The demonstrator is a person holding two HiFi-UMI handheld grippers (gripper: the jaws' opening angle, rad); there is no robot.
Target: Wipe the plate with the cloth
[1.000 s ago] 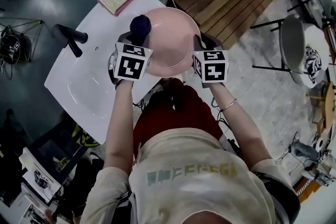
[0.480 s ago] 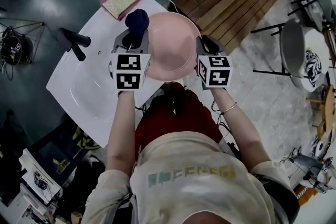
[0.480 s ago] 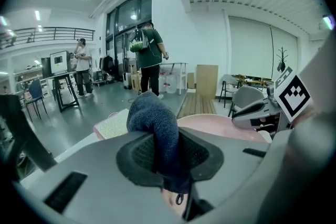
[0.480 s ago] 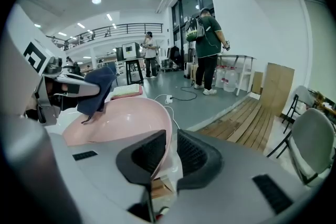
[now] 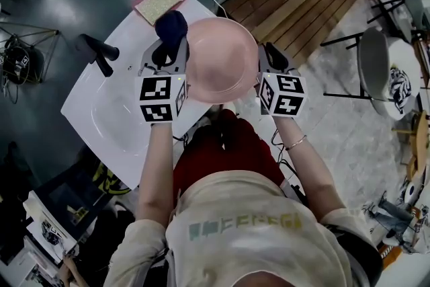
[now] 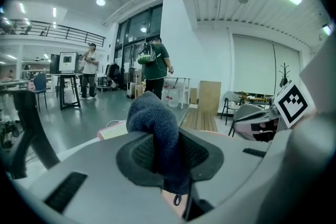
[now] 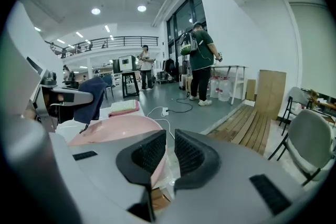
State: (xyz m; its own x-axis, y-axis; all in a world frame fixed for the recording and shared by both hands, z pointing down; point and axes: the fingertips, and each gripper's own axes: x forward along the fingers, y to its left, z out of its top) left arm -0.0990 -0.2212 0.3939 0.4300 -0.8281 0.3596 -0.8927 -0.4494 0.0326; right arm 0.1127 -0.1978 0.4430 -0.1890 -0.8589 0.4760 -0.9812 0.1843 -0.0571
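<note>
Pink plate (image 5: pixel 222 58) rim clamped in right gripper (image 7: pixel 168 157) jaws, cloth (image 6: pixel 152 118) pinched in left gripper (image 6: pixel 167 160)

We wear a cream shirt (image 5: pixel 248 212) with pale green and yellow lettering (image 5: pixel 243 224), red trousers (image 5: pixel 225 152) and a thin bracelet (image 5: pixel 293 142). Our left tool (image 5: pixel 169 47) and right tool (image 5: pixel 264 57) are grey, each bearing a white cube (image 5: pixel 160 99) of black square markers and dark ribbed pads (image 7: pixel 149 153).
</note>
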